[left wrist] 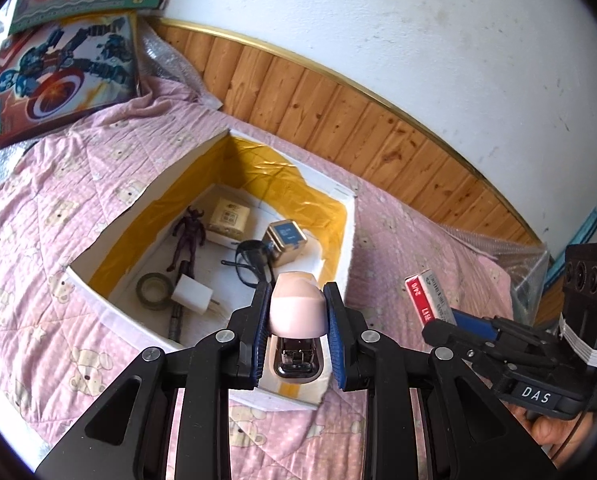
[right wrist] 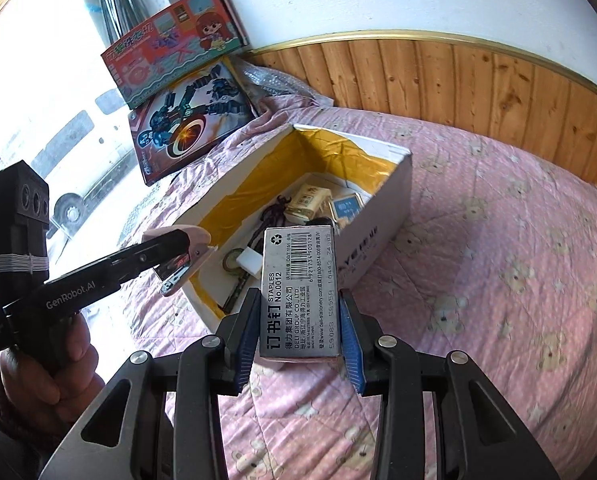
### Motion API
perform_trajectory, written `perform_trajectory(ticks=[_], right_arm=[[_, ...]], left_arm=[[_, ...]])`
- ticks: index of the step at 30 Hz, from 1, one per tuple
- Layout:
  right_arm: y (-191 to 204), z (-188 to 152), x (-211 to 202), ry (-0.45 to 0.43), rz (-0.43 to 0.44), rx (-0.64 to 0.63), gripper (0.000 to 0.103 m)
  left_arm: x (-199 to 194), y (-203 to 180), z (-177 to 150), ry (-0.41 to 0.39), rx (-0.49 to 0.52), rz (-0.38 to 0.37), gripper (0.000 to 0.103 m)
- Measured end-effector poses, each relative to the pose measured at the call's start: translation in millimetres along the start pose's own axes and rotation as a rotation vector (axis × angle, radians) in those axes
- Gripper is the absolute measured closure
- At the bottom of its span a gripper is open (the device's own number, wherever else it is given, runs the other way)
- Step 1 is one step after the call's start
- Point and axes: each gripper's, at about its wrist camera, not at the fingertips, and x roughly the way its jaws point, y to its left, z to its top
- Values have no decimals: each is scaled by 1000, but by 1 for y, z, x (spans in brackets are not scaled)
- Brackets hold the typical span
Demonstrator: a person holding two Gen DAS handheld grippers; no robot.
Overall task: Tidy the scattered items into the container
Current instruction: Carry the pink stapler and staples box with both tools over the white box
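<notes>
A white box with a yellow lining (left wrist: 340, 236) (right wrist: 390, 200) stands open on the pink quilt. Inside lie a dark figurine (left wrist: 188, 236), a tape roll (left wrist: 153, 290), a white charger (left wrist: 192, 294), sunglasses (left wrist: 250, 260), a small carton (left wrist: 228, 218) and a blue-topped tin (left wrist: 286, 240). My left gripper (left wrist: 296, 328) is shut on a pink stapler (left wrist: 296, 308) (right wrist: 182, 260) above the box's near corner. My right gripper (right wrist: 298, 320) is shut on a box of staples (right wrist: 298, 292) (left wrist: 428, 296), held above the quilt just right of the box.
Two toy boxes (left wrist: 62, 76) (right wrist: 178, 64) lean at the far left by the window. A wood-panelled wall (left wrist: 338, 120) runs behind the bed. Bubble wrap (left wrist: 166, 60) lies near the toy boxes. The pink quilt (right wrist: 498, 280) spreads to the right.
</notes>
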Motion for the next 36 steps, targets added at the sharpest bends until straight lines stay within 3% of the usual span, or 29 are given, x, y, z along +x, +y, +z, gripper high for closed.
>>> perform_trajectory(ticks=[21,36], right_arm=[[1,73,41,18,-10,-149,64],[-14,131,100,79,-50,-223,64]], left_arm=[[42,41,50,70,-99,34,77],[109,57,73,223,-185,87,77]])
